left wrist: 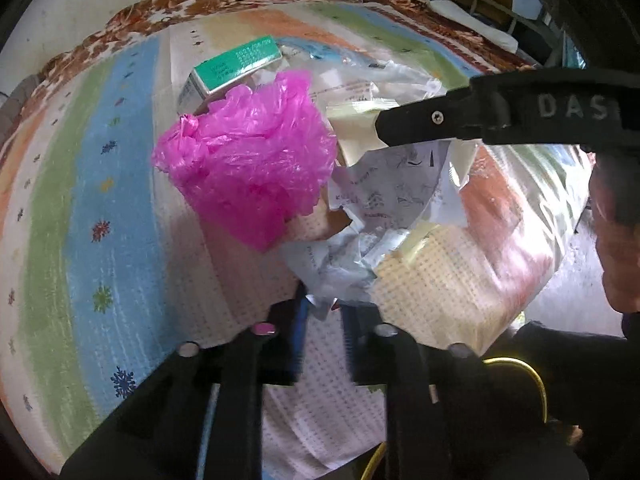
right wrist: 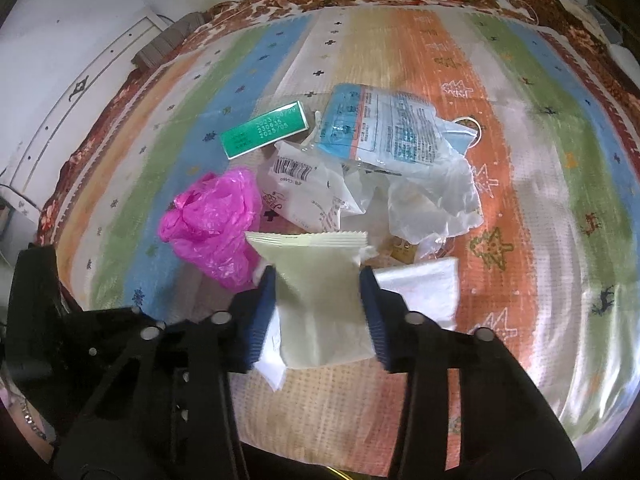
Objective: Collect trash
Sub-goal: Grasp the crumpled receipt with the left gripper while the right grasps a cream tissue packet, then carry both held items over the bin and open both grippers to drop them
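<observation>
Pink plastic bag (right wrist: 212, 224) crowds both tongs: left (left wrist: 324, 316) pinching crumpled paper (left wrist: 340, 268), right (right wrist: 318, 300) clamping cream sachet (right wrist: 320, 300)

We are angling both grippers steeply downward. Our left gripper (left wrist: 324, 320) is showing its jaws nearly together, apparently pinching crumpled paper (left wrist: 332, 280), though blur hides the contact. Our right gripper (right wrist: 320, 300) is holding its jaws partway apart, pads against a pale packet (right wrist: 320, 288).
</observation>
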{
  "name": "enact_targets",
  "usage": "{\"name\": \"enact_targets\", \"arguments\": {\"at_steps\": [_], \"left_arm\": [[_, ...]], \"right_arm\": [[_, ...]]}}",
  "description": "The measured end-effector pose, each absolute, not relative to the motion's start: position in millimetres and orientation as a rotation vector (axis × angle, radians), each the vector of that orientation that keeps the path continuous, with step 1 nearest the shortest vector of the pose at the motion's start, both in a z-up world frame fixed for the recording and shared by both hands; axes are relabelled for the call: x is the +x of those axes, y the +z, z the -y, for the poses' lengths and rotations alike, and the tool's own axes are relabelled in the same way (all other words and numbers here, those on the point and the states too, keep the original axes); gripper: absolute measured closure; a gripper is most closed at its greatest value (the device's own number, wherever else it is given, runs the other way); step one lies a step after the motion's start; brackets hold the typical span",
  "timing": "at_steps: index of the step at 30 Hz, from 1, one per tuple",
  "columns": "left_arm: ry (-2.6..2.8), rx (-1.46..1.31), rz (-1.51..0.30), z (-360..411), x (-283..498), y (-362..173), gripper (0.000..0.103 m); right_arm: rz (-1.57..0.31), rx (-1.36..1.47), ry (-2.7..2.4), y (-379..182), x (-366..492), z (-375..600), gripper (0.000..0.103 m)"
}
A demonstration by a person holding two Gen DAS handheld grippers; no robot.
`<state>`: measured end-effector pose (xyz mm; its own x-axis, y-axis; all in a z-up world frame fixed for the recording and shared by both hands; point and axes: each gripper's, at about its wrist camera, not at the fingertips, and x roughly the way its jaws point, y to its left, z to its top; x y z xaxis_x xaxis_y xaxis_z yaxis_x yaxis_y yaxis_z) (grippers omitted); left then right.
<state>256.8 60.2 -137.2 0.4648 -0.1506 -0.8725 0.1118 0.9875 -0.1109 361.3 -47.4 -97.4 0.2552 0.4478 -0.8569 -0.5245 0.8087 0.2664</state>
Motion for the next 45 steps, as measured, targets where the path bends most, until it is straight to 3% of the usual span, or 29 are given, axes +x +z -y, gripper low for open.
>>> {"name": "enact_targets", "arguments": {"at_steps": [3, 26, 45], "left_arm": [[-0.167, -0.066, -1.060, -64, 254, -131, 0.101], [-0.149, -0.230, -0.945, -80, 209, -51, 0.102], [-0.036, -0.332, -0.998, -71, 161, -31, 0.102]], "right_arm": [[-1.121, -0.072, 0.659, -92, 360, 52, 0.071], [-1.017, -0.084, 0.648, -34, 312, 91, 0.074], [-0.964, -0.143, 0.700, 1, 227, 110, 0.074]]}}
